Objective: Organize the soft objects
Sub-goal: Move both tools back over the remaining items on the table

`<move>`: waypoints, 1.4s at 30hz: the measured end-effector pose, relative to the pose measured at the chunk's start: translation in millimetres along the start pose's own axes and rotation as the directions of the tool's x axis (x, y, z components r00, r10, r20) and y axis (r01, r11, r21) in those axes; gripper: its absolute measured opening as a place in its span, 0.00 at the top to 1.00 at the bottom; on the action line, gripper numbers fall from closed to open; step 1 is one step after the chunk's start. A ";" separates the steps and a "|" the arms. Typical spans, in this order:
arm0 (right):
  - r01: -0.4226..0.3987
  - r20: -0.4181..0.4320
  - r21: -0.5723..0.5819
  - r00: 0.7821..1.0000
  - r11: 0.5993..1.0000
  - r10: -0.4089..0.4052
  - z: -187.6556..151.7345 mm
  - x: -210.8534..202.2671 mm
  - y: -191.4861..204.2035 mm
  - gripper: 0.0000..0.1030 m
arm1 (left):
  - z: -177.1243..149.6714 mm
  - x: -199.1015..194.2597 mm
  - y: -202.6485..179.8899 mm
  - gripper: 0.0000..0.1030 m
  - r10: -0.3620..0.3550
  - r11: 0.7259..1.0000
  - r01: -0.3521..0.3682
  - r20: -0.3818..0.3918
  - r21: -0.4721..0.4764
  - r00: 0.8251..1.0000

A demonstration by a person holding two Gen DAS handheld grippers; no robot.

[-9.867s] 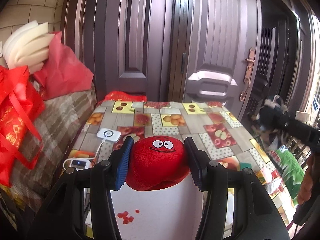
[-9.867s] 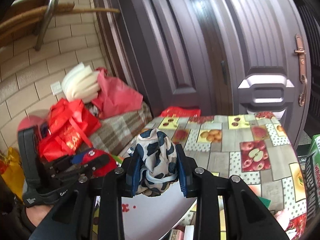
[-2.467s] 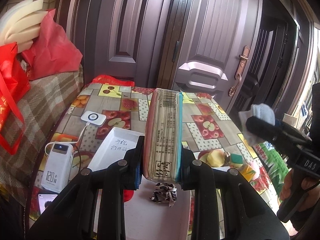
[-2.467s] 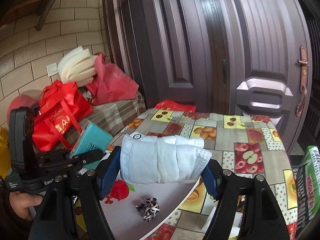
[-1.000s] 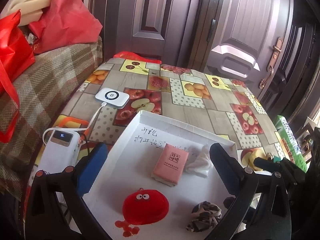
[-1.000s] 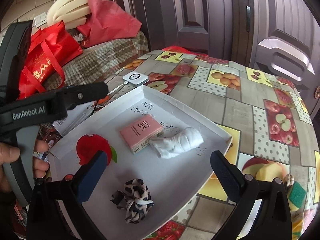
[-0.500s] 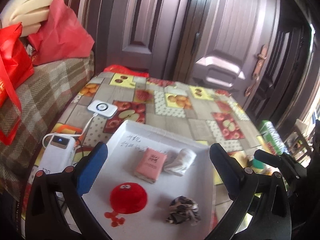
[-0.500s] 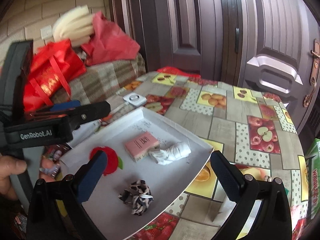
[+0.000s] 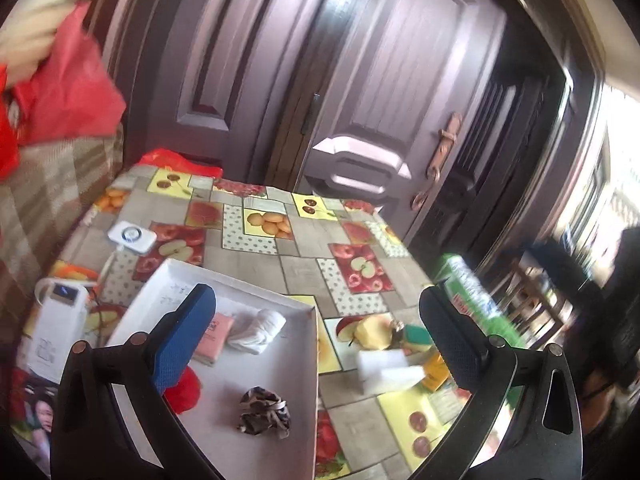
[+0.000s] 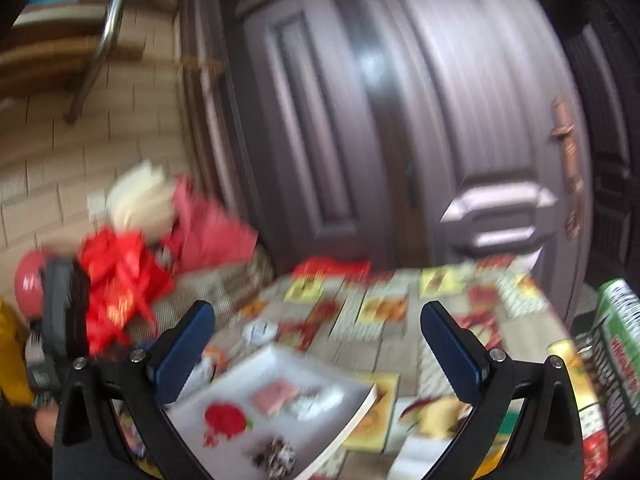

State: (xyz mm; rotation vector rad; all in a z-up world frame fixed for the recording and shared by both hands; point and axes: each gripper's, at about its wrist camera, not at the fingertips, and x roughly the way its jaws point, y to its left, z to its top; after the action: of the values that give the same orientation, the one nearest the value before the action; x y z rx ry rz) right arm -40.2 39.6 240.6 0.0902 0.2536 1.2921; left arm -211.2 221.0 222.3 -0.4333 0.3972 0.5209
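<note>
A white tray [image 9: 296,432] lies on the fruit-print tablecloth. In it lie a red plush [image 9: 185,392], a pink tissue pack [image 9: 214,336], a rolled white cloth [image 9: 260,326] and a crumpled black-and-white scrunchie [image 9: 264,412]. My left gripper [image 9: 318,344] is open and empty above the tray's right side. My right gripper [image 10: 316,352] is open and empty, held higher; its view is blurred and shows the tray [image 10: 352,412], the red plush [image 10: 224,420], the pink pack [image 10: 276,394] and the scrunchie [image 10: 276,456] below.
To the right of the tray lie a yellow soft piece [image 9: 374,332], a green sponge [image 9: 418,336] and a white block [image 9: 384,372]. A white power bank [image 9: 56,320] and a round charger [image 9: 130,236] lie at the left. A green packet [image 9: 472,300] stands beyond the table's right edge.
Both grippers have stayed open and empty. The left view has swung right toward the table's right side. The right gripper has lifted and tilted up, with heavy blur.
</note>
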 end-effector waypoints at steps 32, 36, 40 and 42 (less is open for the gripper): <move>0.406 -0.379 0.113 0.862 0.907 -0.338 -82.7 -56.5 -197.0 0.00 | -116.2 161.5 -133.3 0.06 -0.001 0.882 0.200 -0.422 0.427 0.907; 0.372 -0.415 0.120 0.861 0.920 -0.294 -84.3 -50.5 -208.1 0.00 | -128.8 193.4 -139.8 0.08 0.040 0.831 0.236 -0.477 0.504 0.878; 0.267 -0.466 0.001 0.853 0.964 -0.236 -89.7 -22.8 -192.8 0.00 | -140.7 217.9 -152.4 0.14 0.076 0.767 0.275 -0.507 0.580 0.859; 0.198 -0.494 -0.074 0.844 0.977 -0.209 -96.5 -5.6 -178.5 0.00 | -145.2 223.3 -154.6 0.31 0.085 0.748 0.295 -0.526 0.595 0.847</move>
State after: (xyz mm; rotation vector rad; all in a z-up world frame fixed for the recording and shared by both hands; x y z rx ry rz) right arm 103.1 -22.3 110.8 -0.2912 0.6787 1.0851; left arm 15.5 115.7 42.3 0.1145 1.0479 0.1005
